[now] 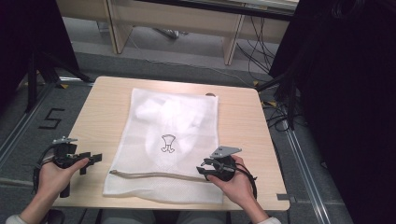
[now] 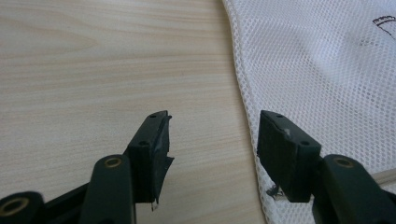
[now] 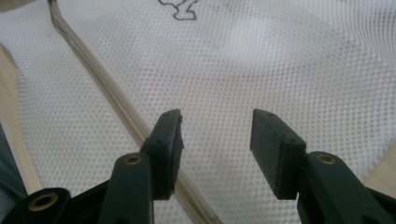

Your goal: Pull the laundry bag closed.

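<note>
A white mesh laundry bag lies flat on the wooden table, with white cloth inside it and a small dark emblem on its middle. A beige zipper runs across its near end. My left gripper hovers over bare wood just left of the bag's edge, jaws open and empty. My right gripper sits at the zipper's right end, open above the mesh, with the zipper passing beside its left jaw.
The table's near edge lies just below the bag. Grey floor surrounds the table, with a taped "5" at left, cables and black curtains at right, and wooden furniture legs beyond the far edge.
</note>
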Available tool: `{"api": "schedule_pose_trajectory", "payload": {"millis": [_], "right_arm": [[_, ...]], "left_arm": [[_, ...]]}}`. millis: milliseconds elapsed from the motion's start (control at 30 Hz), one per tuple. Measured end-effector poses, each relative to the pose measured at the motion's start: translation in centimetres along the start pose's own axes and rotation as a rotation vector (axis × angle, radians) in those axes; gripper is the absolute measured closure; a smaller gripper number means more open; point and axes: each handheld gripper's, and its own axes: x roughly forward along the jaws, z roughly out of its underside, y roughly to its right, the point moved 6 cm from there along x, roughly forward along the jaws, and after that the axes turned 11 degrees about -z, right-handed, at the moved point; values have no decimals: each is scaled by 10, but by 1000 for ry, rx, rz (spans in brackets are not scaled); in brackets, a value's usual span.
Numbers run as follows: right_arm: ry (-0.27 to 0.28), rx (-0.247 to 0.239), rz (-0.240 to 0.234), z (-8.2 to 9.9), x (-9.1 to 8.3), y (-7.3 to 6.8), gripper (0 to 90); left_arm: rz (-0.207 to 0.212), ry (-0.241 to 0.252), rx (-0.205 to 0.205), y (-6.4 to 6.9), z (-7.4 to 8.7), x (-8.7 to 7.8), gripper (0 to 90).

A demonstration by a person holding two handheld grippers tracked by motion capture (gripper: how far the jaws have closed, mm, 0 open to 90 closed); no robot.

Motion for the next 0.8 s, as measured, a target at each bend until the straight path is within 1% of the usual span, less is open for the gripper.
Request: {"api": "schedule_pose_trajectory", "payload": {"millis": [33,67,133,167,200,233,267,333,367,400,433,500,533,567,600,633,700,733,767,800], "right_arm": [[-12,-6,-1,-2,-1,-2,550],[-19,-25,-15,-5,-1,-5,559],[12,-65,-17,-12,1,-9,579],[16,-70,-25,-15,2,-11,588],[21,-80,-30,-17,3,-13,592],[21,-80,-30,-17,3,-13,592],[5,-84,-39,-19,4,-15,596],[-1,-107,-55,-23,12,-22,616],[-6,-118,-63,-25,14,-24,622],[10,-132,-62,-28,17,-25,627],[0,-131,-74,-31,19,-28,629],[19,-144,-84,-39,25,-34,643],[5,-156,-103,-42,28,-37,649],[11,-160,-103,-46,32,-40,655],[13,-176,-105,-50,36,-42,659],[7,-181,-116,-53,39,-46,671],[9,-198,-128,-59,47,-54,694],[-3,-199,-135,-61,49,-57,695],[-3,-199,-135,-61,49,-57,695],[-5,-225,-143,-68,57,-62,697]], "left_arm": [[-1,-1,0,0,0,0,433],[-3,0,0,0,0,-1,433],[-9,13,-14,0,-1,0,435],[-12,6,-6,-1,-1,-1,436],[-14,6,-10,-1,-1,0,437],[-14,6,-10,-1,-1,0,438],[-16,3,-12,-1,-1,0,438],[-12,10,-11,-1,-1,1,439],[-12,1,-6,-1,-1,0,439],[-13,3,-7,-1,-1,0,439],[-13,6,-13,-1,-2,1,440],[-11,5,-13,-1,-2,1,441],[-8,11,-25,-1,-2,1,441],[-8,11,-35,0,-2,1,442],[-8,13,-33,0,-2,1,443],[-6,26,-37,0,-3,1,447],[0,22,-42,1,-3,0,464],[1,21,-43,1,-3,0,464],[1,21,-43,1,-3,0,464],[4,22,-39,1,-3,0,464]]}}
